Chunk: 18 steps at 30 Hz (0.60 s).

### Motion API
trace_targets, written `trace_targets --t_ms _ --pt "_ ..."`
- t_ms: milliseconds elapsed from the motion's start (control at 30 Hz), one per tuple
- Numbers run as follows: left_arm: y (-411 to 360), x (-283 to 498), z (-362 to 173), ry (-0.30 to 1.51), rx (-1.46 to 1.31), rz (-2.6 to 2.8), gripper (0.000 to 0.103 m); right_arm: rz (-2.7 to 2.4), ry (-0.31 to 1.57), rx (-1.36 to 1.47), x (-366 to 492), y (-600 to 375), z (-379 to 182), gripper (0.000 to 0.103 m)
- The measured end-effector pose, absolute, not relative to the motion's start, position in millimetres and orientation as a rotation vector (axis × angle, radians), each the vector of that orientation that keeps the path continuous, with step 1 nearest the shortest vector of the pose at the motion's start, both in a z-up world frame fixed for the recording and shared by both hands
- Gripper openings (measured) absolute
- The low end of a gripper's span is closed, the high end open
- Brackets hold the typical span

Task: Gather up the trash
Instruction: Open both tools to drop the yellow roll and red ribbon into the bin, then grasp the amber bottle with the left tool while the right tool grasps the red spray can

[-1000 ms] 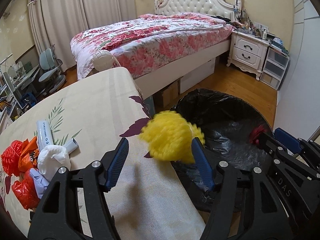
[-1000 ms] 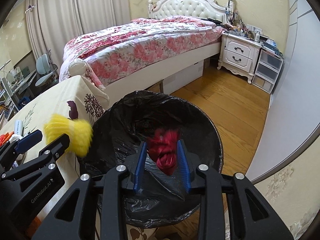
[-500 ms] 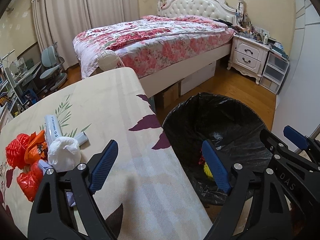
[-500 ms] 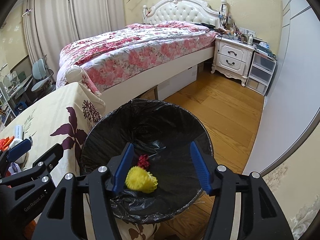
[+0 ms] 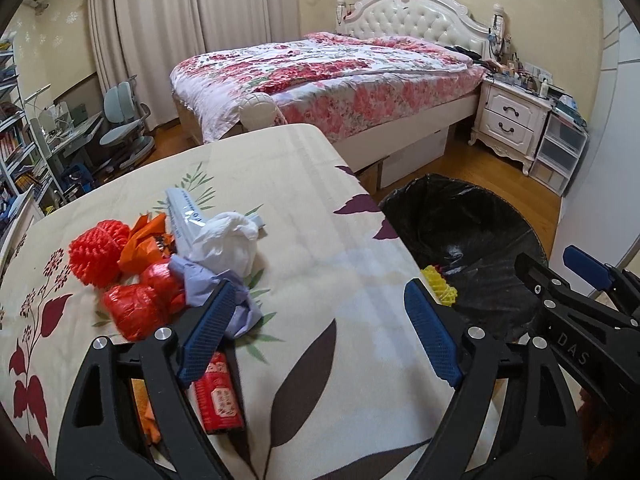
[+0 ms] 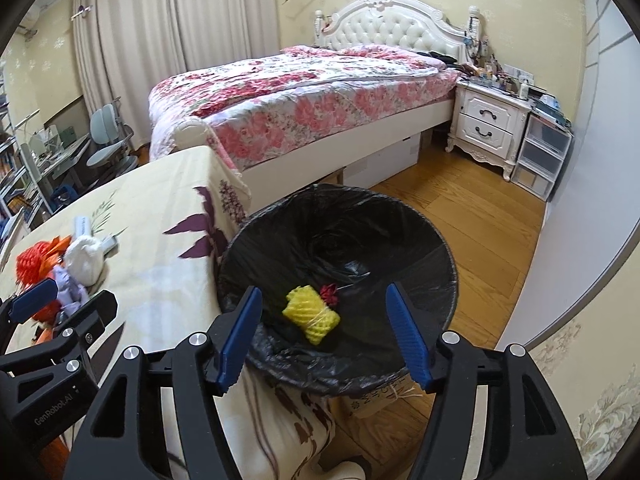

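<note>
Left black gripper with blue ribbed pads: jaws wide apart, nothing between them, pointing down at a slant. Its jaws have been opening in the last second. Right black gripper with blue ribbed pads: jaws apart, have just been opening, nothing gripped, also angled down. The 2 grippers sit side by side, each showing in the other's view.

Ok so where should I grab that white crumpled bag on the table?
Pinch the white bag across its bunched top knot, coming from above with the left claw; the knot sticks up clear of the tube and purple wrapper crowding its sides.
</note>
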<state>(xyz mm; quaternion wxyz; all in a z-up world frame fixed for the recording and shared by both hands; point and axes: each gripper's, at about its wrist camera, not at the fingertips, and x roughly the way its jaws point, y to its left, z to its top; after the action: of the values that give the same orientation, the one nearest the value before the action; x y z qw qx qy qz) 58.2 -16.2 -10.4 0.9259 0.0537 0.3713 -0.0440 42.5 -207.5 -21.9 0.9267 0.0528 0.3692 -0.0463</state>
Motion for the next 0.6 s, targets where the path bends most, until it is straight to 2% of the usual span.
trace_targets --t_ms 600 --pt "99 5 -8 0.778 0.029 0.113 0.084 0.109 0.756 0.024 18 -119 -16 0.063"
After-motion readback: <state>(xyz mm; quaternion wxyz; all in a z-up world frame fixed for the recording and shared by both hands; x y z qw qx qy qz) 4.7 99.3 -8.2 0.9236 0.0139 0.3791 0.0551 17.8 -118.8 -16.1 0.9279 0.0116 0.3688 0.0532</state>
